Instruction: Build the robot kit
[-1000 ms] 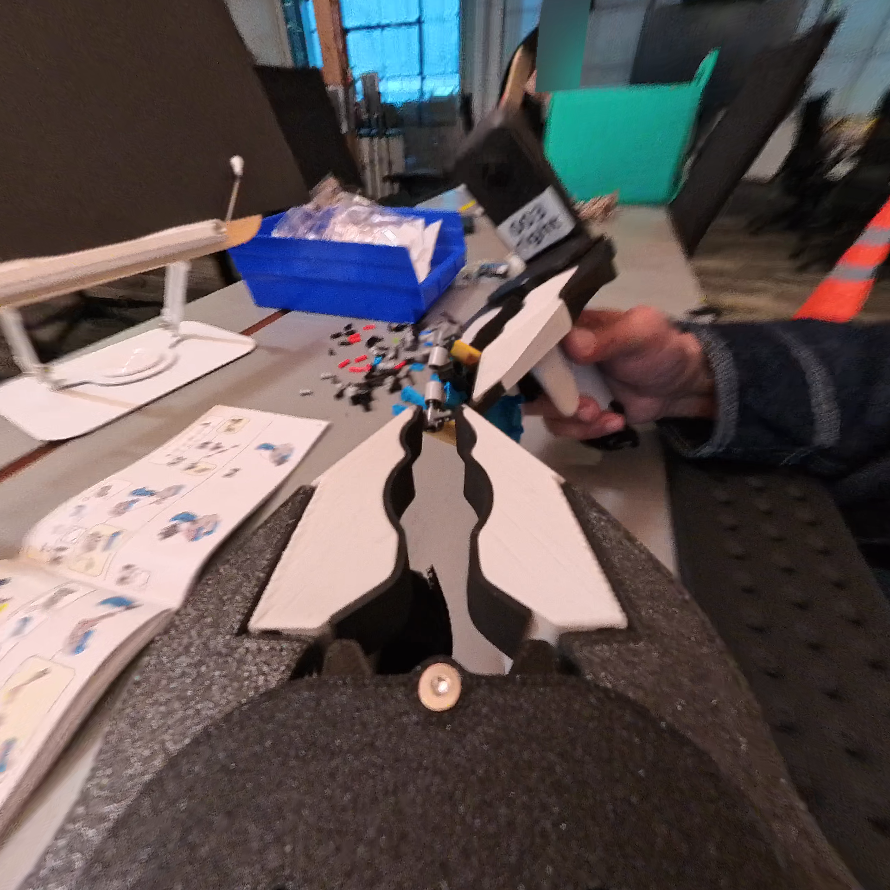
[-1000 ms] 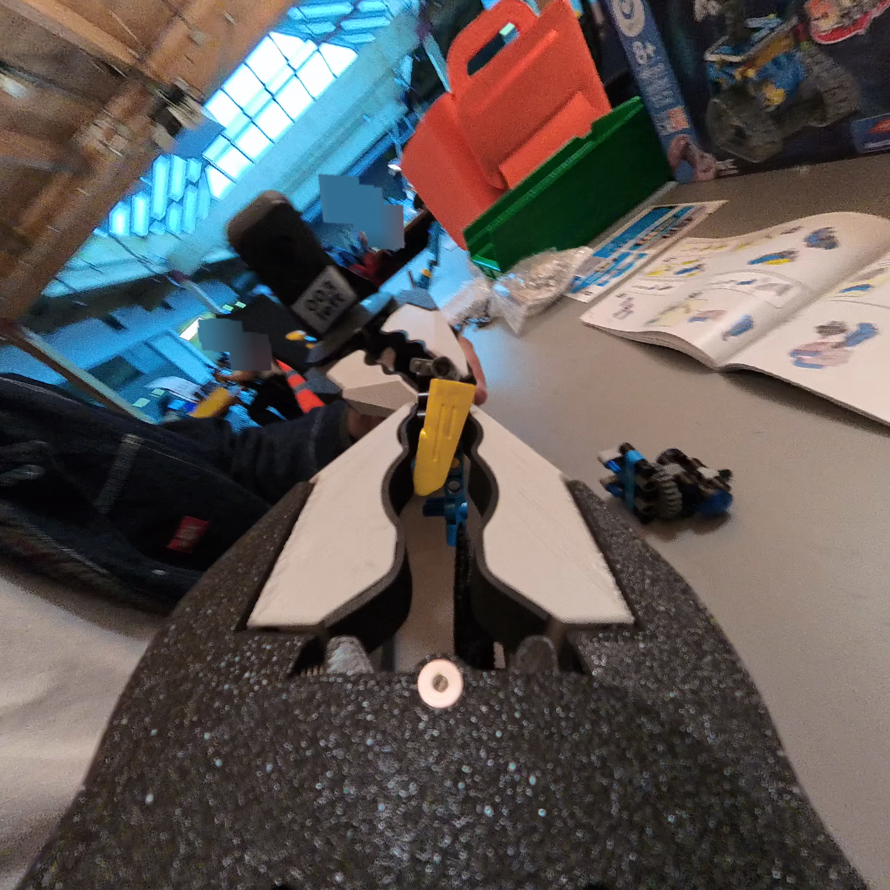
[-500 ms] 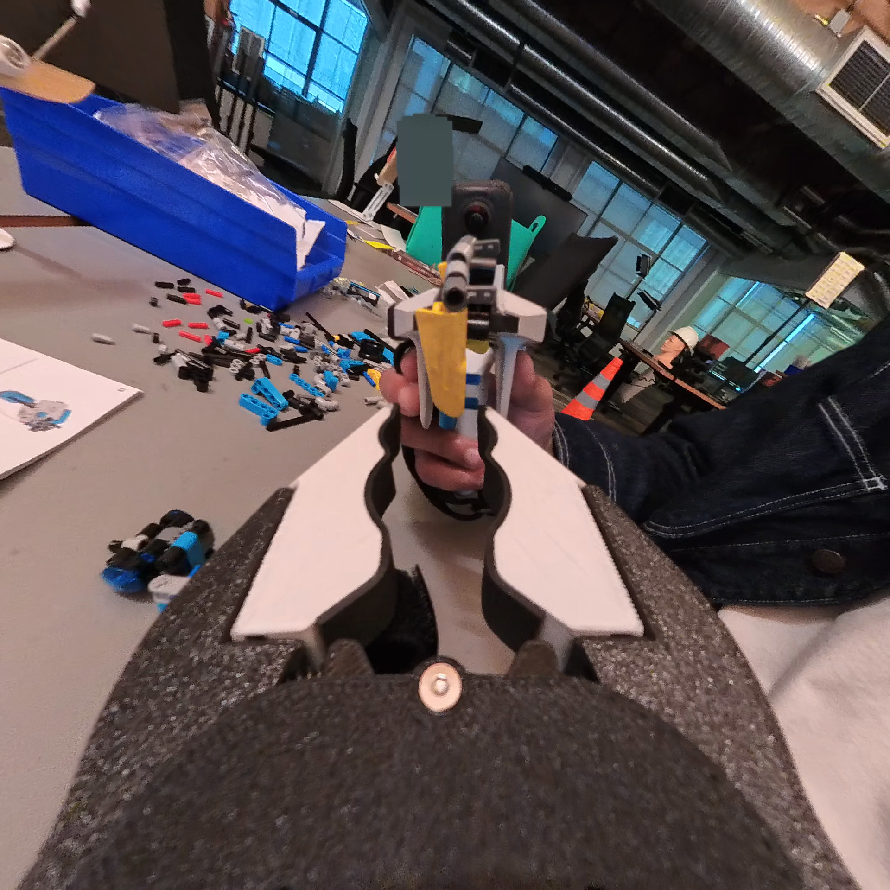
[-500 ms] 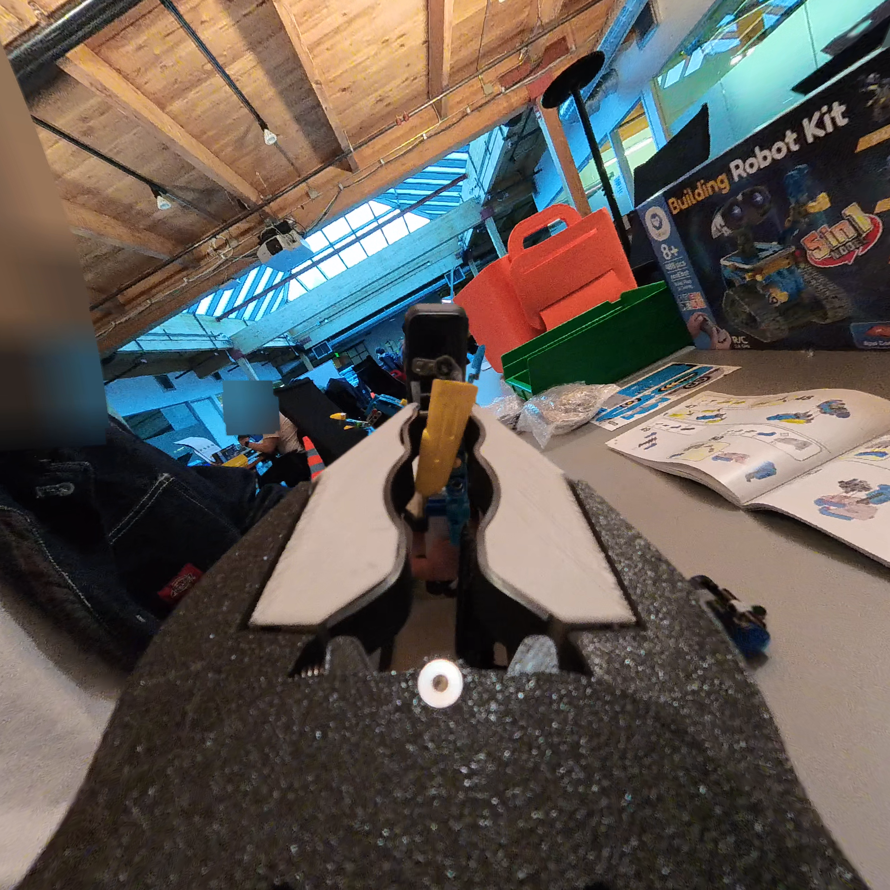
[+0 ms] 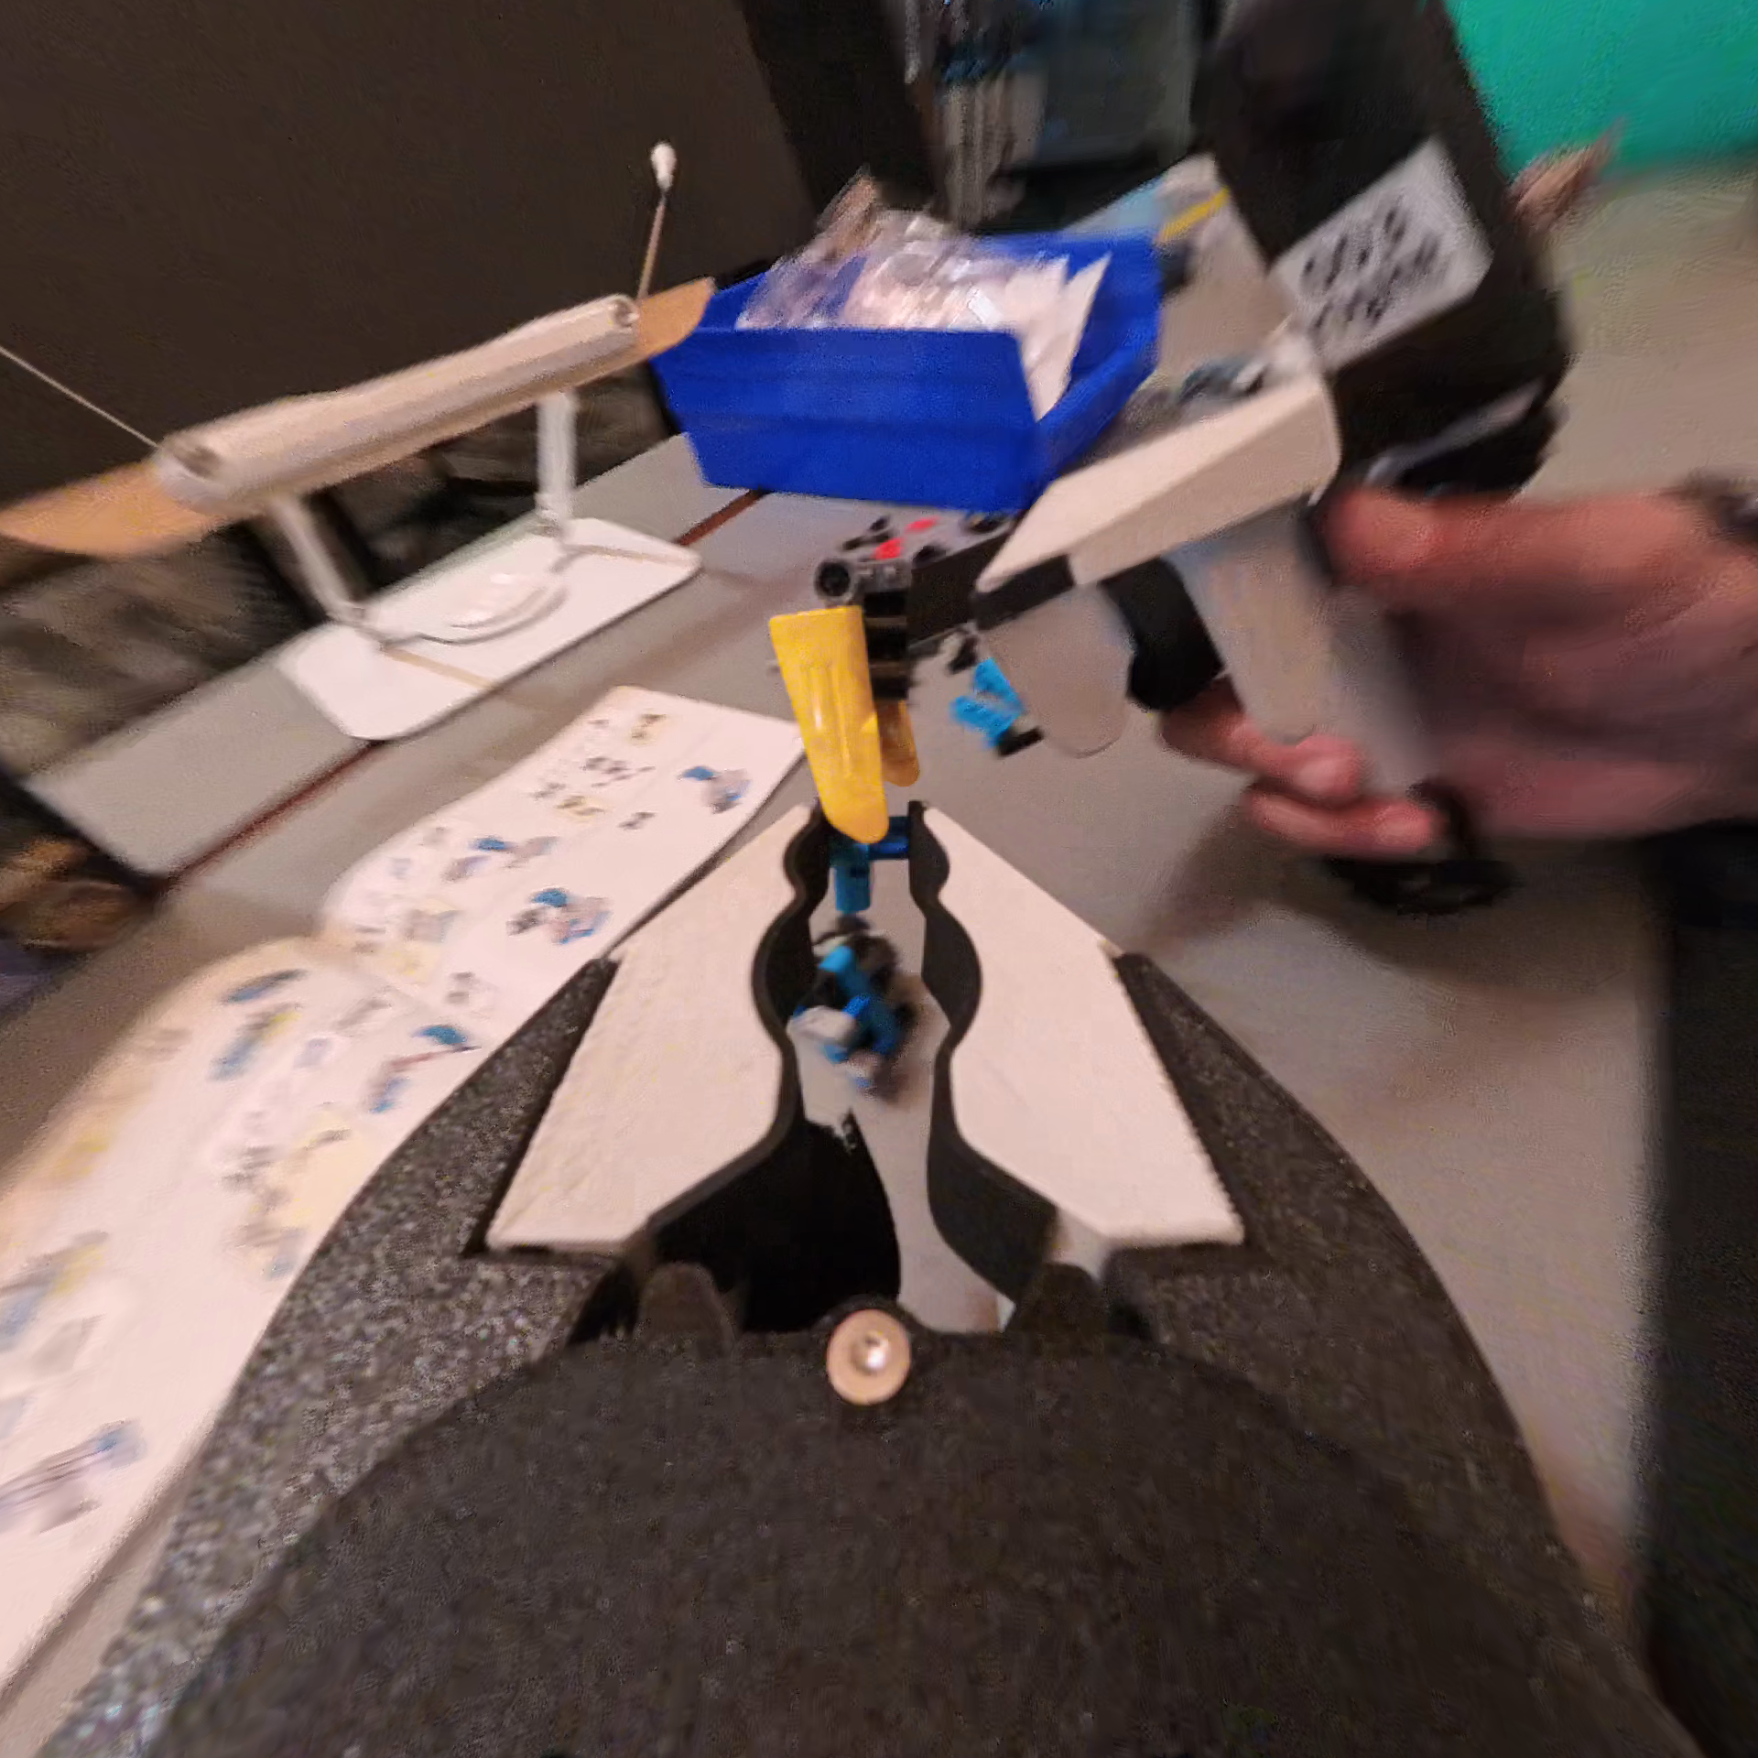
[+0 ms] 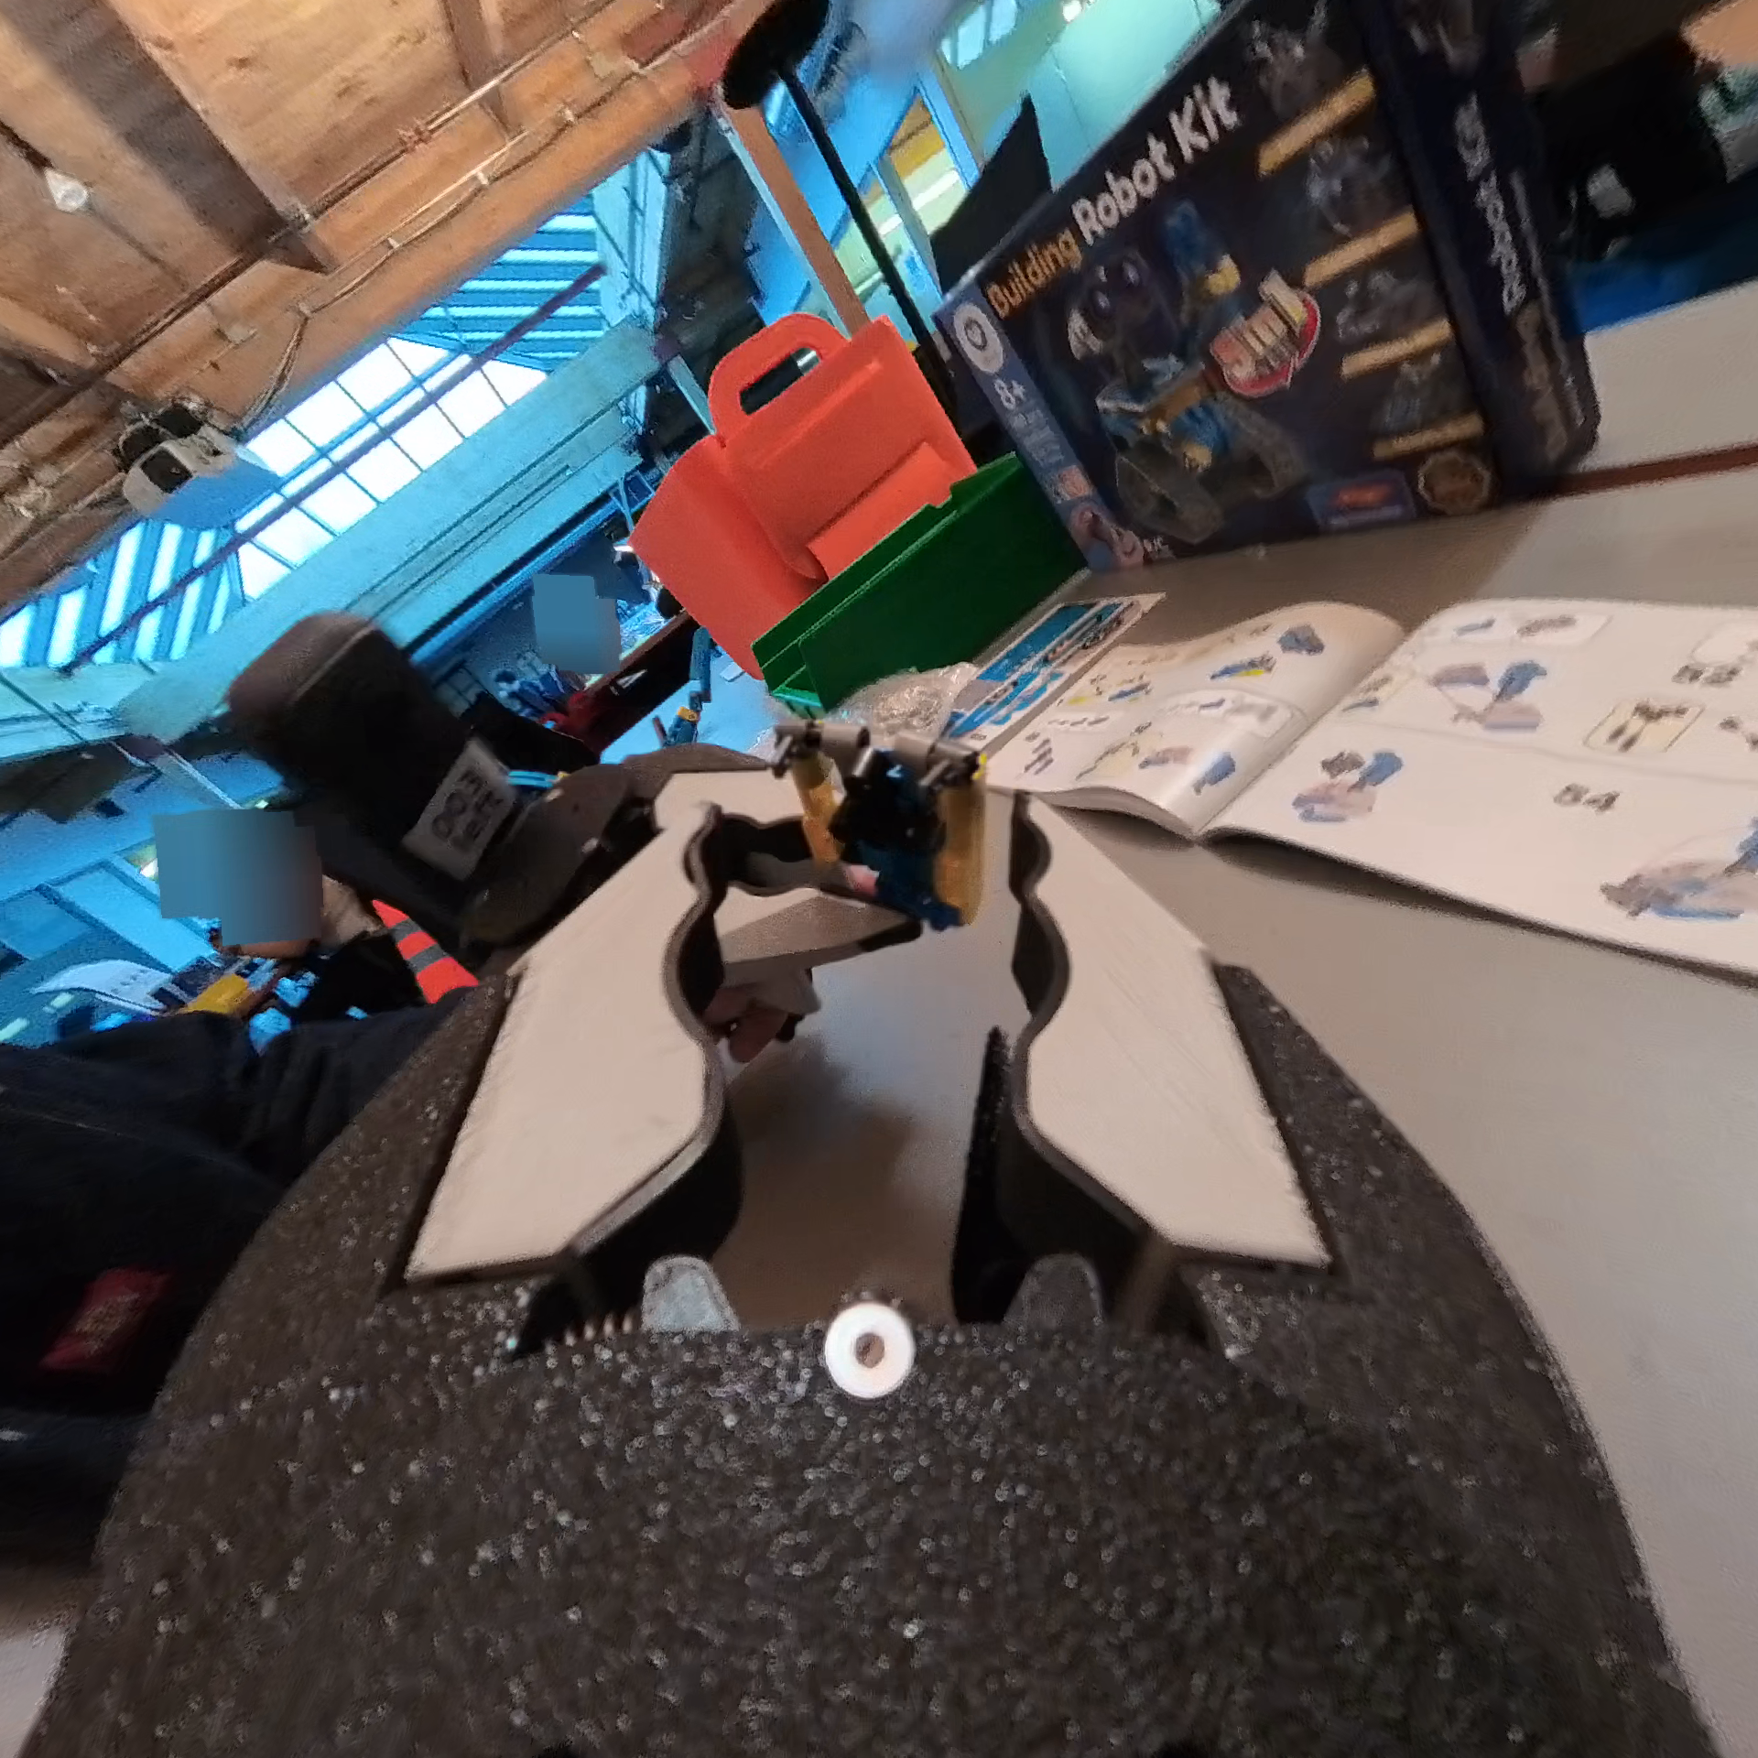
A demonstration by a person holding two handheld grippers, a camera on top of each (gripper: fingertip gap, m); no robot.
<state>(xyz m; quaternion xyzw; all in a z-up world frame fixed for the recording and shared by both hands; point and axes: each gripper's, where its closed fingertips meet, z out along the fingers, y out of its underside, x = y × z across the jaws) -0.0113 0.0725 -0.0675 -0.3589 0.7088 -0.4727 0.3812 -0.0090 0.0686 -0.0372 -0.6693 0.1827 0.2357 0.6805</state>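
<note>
A small brick model (image 5: 828,723) with yellow panels, black beams and a blue stem stands upright at my left gripper (image 5: 864,837). The left pads press on its blue stem from both sides. In the right wrist view the same model (image 6: 894,837) sits between my right gripper's (image 6: 866,818) wide-open fingers, held from below by the left gripper (image 6: 809,913). The right pads do not press on it. The right gripper (image 5: 1046,609) shows in the left wrist view, at the model's top, held by a hand (image 5: 1522,666). A second small blue and black assembly (image 5: 856,1008) lies on the table beneath.
An open instruction booklet (image 5: 380,951) lies on the grey table (image 5: 1189,951) to the left. A blue bin (image 5: 904,409) with bags and a white stand (image 5: 409,419) are behind. An orange case (image 6: 799,485), green bin (image 6: 913,580) and kit box (image 6: 1265,314) stand beyond. The grippers are tip to tip, or close to it.
The right gripper, which was shut on the model, has opened wide. The left gripper, open around it half a second ago, has closed on its blue stem. Both views have swung.
</note>
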